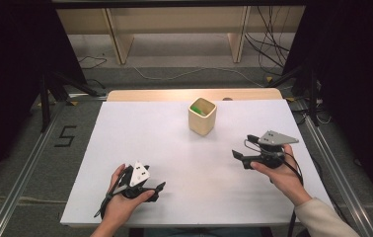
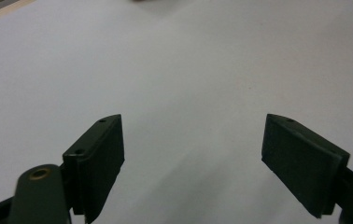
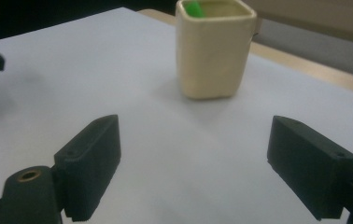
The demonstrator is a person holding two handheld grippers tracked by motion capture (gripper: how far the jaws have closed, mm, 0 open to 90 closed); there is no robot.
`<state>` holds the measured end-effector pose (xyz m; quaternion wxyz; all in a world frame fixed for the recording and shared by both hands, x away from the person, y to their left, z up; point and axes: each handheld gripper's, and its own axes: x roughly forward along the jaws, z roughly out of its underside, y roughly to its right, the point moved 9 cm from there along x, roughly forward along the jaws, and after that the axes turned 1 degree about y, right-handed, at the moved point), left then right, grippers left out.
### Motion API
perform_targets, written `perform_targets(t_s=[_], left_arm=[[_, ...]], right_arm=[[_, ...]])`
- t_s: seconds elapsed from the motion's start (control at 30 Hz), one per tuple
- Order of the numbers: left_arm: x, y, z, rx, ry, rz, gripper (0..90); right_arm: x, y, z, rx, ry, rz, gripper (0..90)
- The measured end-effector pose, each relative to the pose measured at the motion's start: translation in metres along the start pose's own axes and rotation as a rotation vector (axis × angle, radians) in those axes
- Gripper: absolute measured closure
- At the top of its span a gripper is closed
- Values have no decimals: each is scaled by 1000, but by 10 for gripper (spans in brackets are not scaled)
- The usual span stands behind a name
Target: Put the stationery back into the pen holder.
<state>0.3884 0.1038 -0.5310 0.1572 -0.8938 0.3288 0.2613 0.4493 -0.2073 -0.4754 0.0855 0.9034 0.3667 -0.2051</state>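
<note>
A cream square cup [image 1: 203,116] stands upright on the white table [image 1: 140,128], toward the back and right of centre, with a green object [image 1: 197,108] inside it. The cup [image 3: 213,49] and the green object [image 3: 194,8] also appear ahead in the right gripper view. My left gripper [image 1: 160,189] is held near the front left, jaws wide apart and empty over bare table. My right gripper [image 1: 241,147] is at the right, in front of the cup and apart from it. Its jaws are spread wide with nothing between them. In their own views, left gripper [image 2: 193,158] and right gripper [image 3: 193,163] are open.
The table's wooden back edge [image 1: 194,94] runs behind the cup. Beyond it stand a wooden shelf frame [image 1: 174,29] and loose cables [image 1: 268,49] on the floor. Metal rails [image 1: 21,168] flank the table on both sides.
</note>
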Motion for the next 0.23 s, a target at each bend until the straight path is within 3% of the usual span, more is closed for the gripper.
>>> perform_targets(t_s=[0.13,0.23], left_arm=[[1,1,-1,-1,1,4,209],[1,5,-3,-2,6,22,206]], right_arm=[[-16,-11,28,21,-21,-43,180],[-25,-14,37,26,-29,-55,179]])
